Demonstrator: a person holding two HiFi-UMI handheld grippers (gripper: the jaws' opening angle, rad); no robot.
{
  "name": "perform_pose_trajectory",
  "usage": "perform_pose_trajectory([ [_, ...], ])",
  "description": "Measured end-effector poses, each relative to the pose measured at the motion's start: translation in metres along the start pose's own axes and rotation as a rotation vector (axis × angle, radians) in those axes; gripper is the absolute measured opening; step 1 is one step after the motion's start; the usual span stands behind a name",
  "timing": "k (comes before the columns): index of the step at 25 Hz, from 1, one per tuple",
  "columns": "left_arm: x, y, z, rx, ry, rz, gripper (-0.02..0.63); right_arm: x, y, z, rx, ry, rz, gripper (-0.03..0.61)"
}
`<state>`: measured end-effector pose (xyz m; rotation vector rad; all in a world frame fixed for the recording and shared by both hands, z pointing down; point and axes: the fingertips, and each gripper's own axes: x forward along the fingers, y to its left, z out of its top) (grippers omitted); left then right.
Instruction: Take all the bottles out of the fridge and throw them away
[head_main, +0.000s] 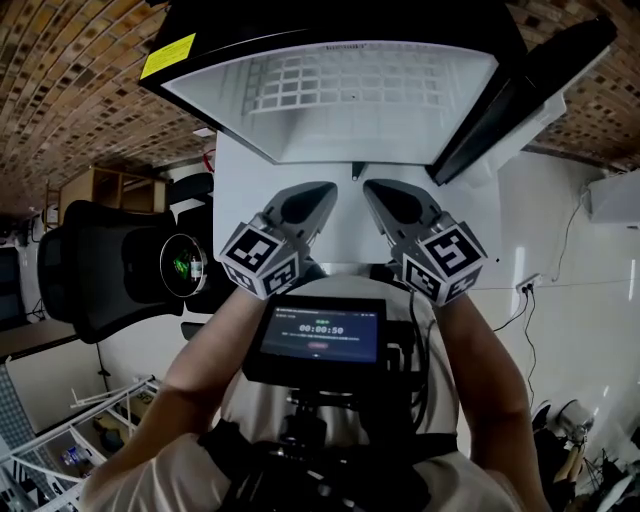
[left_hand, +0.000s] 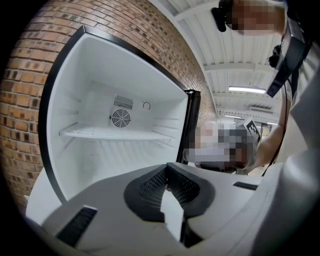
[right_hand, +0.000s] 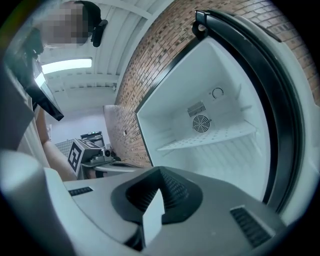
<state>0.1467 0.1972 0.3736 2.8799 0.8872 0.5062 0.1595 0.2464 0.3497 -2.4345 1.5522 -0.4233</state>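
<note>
The fridge (head_main: 350, 110) stands open in front of me, its white inside bare, and no bottle shows in any view. A wire shelf (head_main: 330, 85) crosses it, and its dark door (head_main: 520, 90) is swung out to the right. My left gripper (head_main: 327, 190) and right gripper (head_main: 371, 188) are held side by side just before the opening, both shut with nothing between the jaws. In the left gripper view the shut left gripper (left_hand: 167, 176) faces the shelf (left_hand: 110, 134) and a round fan grille (left_hand: 120, 118). From the right gripper (right_hand: 160, 181) the same shelf (right_hand: 210, 137) shows.
A brick wall (left_hand: 25, 100) surrounds the fridge. A black office chair (head_main: 110, 265) stands to the left, with a white rack (head_main: 60, 440) below it. A small screen (head_main: 320, 335) hangs on the person's chest. Cables and a wall socket (head_main: 525, 285) are at the right.
</note>
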Motion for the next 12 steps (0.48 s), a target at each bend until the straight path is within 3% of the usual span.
perform_pose_trajectory([
  [5, 0.007, -0.012, 0.015, -0.015, 0.001, 0.026, 0.003, -0.011, -0.003, 0.009, -0.005, 0.008, 0.025, 0.002],
  [12, 0.004, 0.009, -0.002, -0.021, -0.026, 0.07, 0.003, -0.001, -0.008, -0.005, -0.006, 0.009, 0.04, 0.002],
])
